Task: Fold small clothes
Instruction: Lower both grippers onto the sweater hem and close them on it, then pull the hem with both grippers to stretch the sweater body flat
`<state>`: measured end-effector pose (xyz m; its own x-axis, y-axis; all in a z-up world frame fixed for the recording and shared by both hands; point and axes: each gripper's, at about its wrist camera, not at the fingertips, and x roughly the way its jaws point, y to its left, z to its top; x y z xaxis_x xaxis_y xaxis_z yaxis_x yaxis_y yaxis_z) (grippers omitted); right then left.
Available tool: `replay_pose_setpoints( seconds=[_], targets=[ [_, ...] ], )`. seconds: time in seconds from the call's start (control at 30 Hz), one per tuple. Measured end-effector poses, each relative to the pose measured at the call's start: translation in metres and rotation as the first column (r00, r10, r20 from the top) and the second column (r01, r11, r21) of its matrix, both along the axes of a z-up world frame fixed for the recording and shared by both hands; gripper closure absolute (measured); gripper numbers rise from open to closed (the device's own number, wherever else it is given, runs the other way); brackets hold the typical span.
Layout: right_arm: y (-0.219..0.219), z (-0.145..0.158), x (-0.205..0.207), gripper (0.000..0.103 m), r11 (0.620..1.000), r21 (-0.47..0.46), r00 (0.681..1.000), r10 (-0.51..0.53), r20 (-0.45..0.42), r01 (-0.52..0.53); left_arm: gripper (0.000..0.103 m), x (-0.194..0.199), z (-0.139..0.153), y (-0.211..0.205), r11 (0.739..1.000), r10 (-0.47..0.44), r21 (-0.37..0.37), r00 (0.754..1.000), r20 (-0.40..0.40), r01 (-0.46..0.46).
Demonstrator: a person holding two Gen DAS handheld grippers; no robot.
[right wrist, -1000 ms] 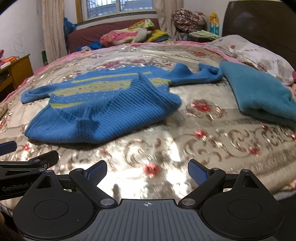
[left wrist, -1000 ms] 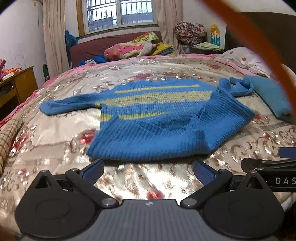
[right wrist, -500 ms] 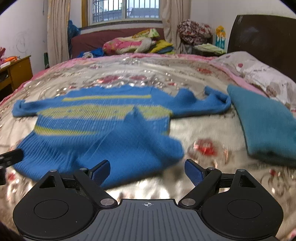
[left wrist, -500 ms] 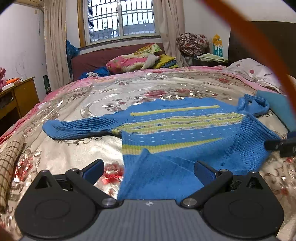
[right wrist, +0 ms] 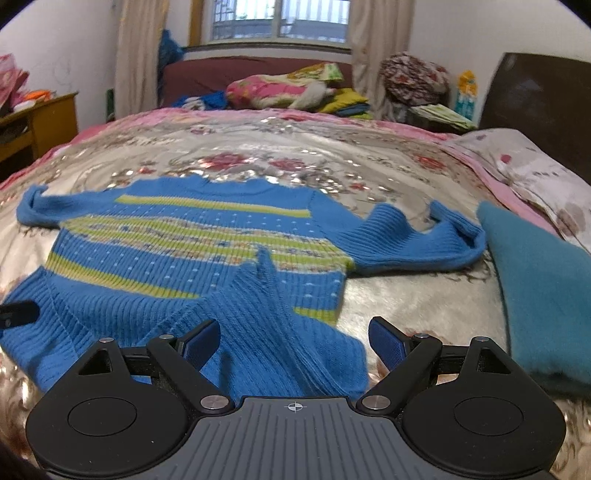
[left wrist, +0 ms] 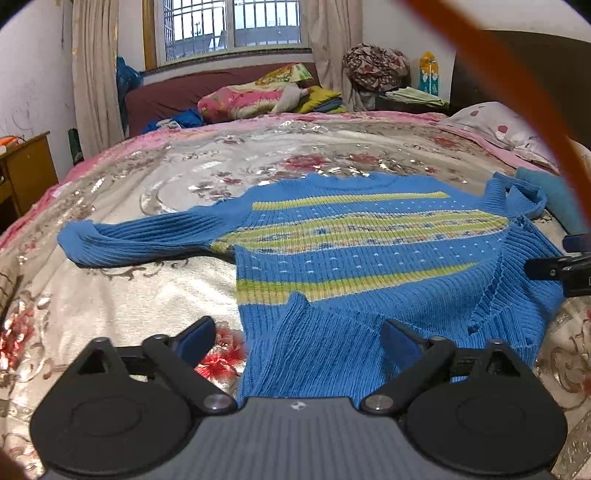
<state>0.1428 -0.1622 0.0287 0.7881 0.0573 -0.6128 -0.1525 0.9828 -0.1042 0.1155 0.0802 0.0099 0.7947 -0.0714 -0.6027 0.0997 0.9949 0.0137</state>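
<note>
Blue sweater (left wrist: 369, 266) lies on a floral bedspread (left wrist: 147, 280) below a barred window (left wrist: 232, 29).

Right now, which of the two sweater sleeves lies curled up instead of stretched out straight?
The sleeve beside the folded teal garment. It bends back on itself near its cuff, while the other sleeve lies stretched out straight toward the wooden cabinet side.

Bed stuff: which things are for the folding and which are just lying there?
For the folding:
blue striped sweater
left gripper, open
right gripper, open

Just lying about:
teal folded garment
spotted pillow
pile of bedding
wooden desk
</note>
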Motion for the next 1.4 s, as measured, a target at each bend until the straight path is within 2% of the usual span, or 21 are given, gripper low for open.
replay_pose_setpoints(
  seconds=[0.03, 0.1, 0.13, 0.17, 0.2, 0.23, 0.33, 0.37, 0.4, 0.47, 0.6, 0.7, 0.8, 1.07, 1.23, 1.4],
  targets=[
    [0.001, 0.0, 0.002, 0.018, 1.0, -0.002, 1.0, 0.014, -0.003, -0.014, 0.012, 0.002, 0.0, 0.001, 1.0, -0.005, -0.008, 1.0, -0.006, 0.005],
    [0.002, 0.0, 0.004, 0.022, 0.999, -0.004, 0.999, 0.032, -0.011, -0.032, 0.029, 0.007, -0.002, 0.004, 1.0, -0.013, -0.025, 1.0, -0.026, 0.012],
    [0.003, 0.0, 0.006, 0.023, 0.999, -0.006, 0.999, 0.042, -0.015, -0.042, 0.034, 0.009, -0.003, 0.006, 0.999, -0.013, -0.035, 0.999, -0.043, 0.012],
    [0.003, 0.0, 0.008, 0.026, 0.999, -0.006, 0.999, 0.051, -0.02, -0.051, 0.046, 0.012, -0.004, 0.008, 0.999, -0.012, -0.049, 0.998, -0.061, 0.009],
    [0.003, 0.0, 0.009, 0.031, 0.998, -0.005, 0.998, 0.06, -0.027, -0.06, 0.053, 0.014, -0.006, 0.011, 0.998, -0.011, -0.067, 0.997, -0.078, 0.005],
    [0.003, 0.0, 0.011, 0.034, 0.998, -0.001, 0.997, 0.069, -0.036, -0.069, 0.055, 0.015, -0.006, 0.014, 0.996, -0.009, -0.086, 0.996, -0.089, 0.002],
    [0.0, 0.002, 0.016, 0.055, 0.995, 0.024, 0.993, 0.098, -0.061, -0.097, 0.067, 0.013, -0.005, 0.018, 0.993, -0.021, -0.114, 0.996, -0.086, 0.011],
    [0.0, 0.002, 0.017, 0.066, 0.994, 0.036, 0.992, 0.109, -0.07, -0.106, 0.073, 0.012, -0.004, 0.018, 0.993, -0.028, -0.119, 0.996, -0.084, 0.018],
    [-0.001, 0.003, 0.017, 0.073, 0.993, 0.046, 0.991, 0.113, -0.076, -0.11, 0.077, 0.011, -0.004, 0.019, 0.992, -0.037, -0.124, 0.996, -0.081, 0.026],
    [-0.001, 0.004, 0.015, 0.081, 0.992, 0.054, 0.989, 0.122, -0.082, -0.118, 0.081, 0.009, -0.002, 0.02, 0.989, -0.057, -0.141, 0.995, -0.077, 0.045],
    [-0.004, 0.007, 0.005, 0.094, 0.986, 0.066, 0.983, 0.156, -0.095, -0.15, 0.085, 0.001, 0.002, 0.022, 0.984, -0.089, -0.162, 0.994, -0.065, 0.078],
    [-0.01, 0.012, -0.007, 0.098, 0.982, 0.087, 0.979, 0.174, -0.102, -0.166, 0.088, -0.007, 0.006, 0.025, 0.978, -0.115, -0.182, 0.991, -0.062, 0.102],
    [-0.021, 0.017, -0.025, 0.098, 0.977, 0.119, 0.976, 0.191, -0.104, -0.178, 0.089, -0.02, 0.009, 0.029, 0.971, -0.143, -0.201, 0.988, -0.059, 0.129],
    [-0.049, 0.027, -0.073, 0.098, 0.974, 0.143, 0.975, 0.192, -0.11, -0.175, 0.09, -0.055, 0.012, 0.037, 0.971, -0.157, -0.194, 0.985, -0.07, 0.141],
    [-0.058, 0.028, -0.096, 0.098, 0.975, 0.111, 0.973, 0.206, -0.108, -0.194, 0.09, -0.073, 0.016, 0.042, 0.972, -0.154, -0.188, 0.986, -0.068, 0.139],
    [-0.062, 0.023, -0.109, 0.098, 0.974, 0.08, 0.967, 0.219, -0.129, -0.21, 0.089, -0.074, 0.017, 0.039, 0.977, -0.151, -0.161, 0.987, -0.056, 0.14]
  ],
)
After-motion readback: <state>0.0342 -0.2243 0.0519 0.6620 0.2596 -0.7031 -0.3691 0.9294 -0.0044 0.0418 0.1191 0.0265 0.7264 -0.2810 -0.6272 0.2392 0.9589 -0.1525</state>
